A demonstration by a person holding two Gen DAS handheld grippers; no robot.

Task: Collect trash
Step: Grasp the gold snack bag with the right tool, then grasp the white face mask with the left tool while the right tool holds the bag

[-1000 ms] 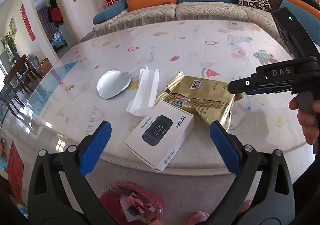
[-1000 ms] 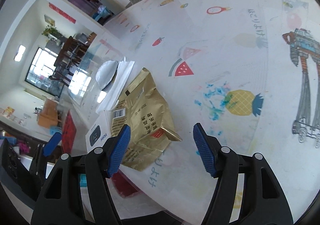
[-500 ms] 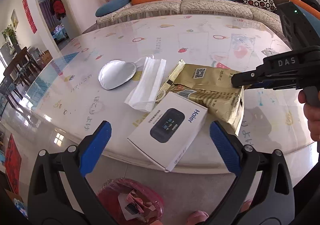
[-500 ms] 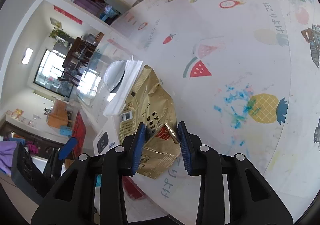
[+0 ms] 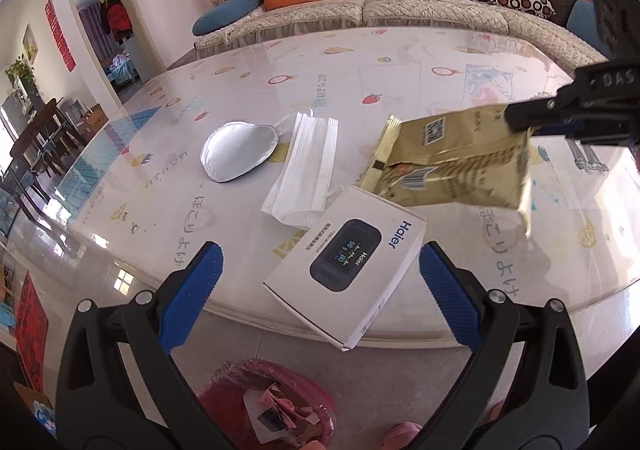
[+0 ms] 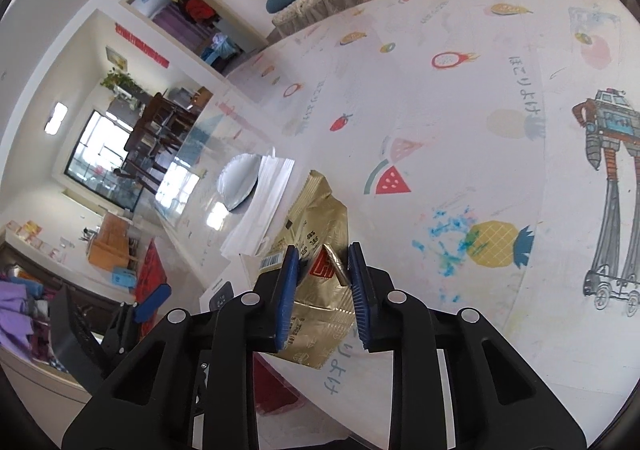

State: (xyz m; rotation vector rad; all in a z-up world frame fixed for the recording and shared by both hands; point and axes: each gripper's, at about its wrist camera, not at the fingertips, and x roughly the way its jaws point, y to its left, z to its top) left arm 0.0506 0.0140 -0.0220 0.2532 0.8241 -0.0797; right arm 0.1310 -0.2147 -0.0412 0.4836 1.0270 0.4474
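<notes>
We see the right gripper (image 6: 323, 282) with its blue pads pinching one end of the gold bag (image 5: 452, 166); in the left wrist view the bag hangs tilted above the table (image 5: 400, 62), its free end over the corner of the white box (image 5: 348, 266). The left gripper (image 5: 320, 294) hovers off the table's near edge with its jaws spread wide and nothing between them, the white box lying in line with the gap. The box sits at the table's edge, one corner past it. Just beside the box lies a white face mask (image 5: 306, 166), and next to that a silver heart-shaped foil lid (image 5: 238, 150). Below the table edge we note a red bin (image 5: 268, 406) holding pink scraps. A sofa (image 5: 360, 6) stands behind the table.
</notes>
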